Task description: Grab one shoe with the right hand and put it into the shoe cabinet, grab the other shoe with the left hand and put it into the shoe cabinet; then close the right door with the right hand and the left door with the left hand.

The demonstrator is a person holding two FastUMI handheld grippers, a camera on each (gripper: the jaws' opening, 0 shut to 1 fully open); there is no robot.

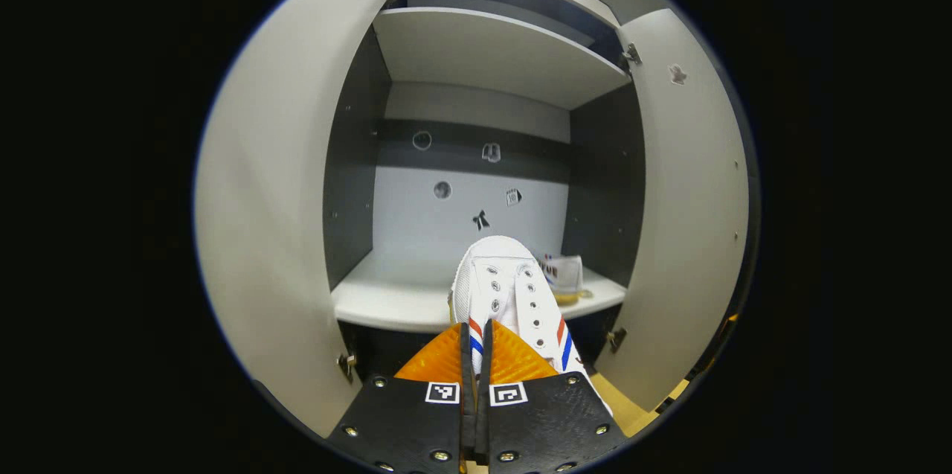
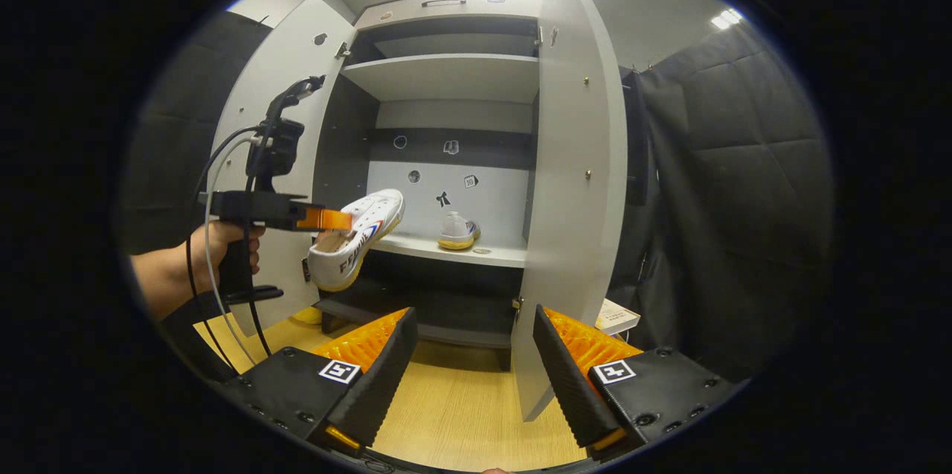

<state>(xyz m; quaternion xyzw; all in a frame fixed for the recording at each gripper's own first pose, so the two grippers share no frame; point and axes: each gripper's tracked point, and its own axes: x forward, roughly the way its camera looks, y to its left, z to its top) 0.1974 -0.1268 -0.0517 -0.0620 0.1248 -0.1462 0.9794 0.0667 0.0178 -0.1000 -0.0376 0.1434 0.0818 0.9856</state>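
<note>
My left gripper (image 1: 474,336) is shut on a white shoe (image 1: 509,292) with red and blue stripes, held toe-first in the air before the open shoe cabinet. In the right gripper view that same shoe (image 2: 357,236) hangs from the left gripper (image 2: 327,219), just left of the middle shelf (image 2: 454,249). A second white shoe (image 2: 457,231) stands on that shelf toward the right; in the left gripper view this shoe (image 1: 563,273) peeks out behind the held one. My right gripper (image 2: 471,351) is open and holds nothing, low in front of the right door's (image 2: 569,184) edge.
Both cabinet doors stand open: the left door (image 1: 268,221) and the right door (image 1: 688,213) flank the opening. An upper shelf (image 1: 491,50) sits above. A person's hand (image 2: 216,243) grips the left gripper's handle, with cables hanging. Wooden floor (image 2: 461,407) lies below; a book (image 2: 616,318) lies right.
</note>
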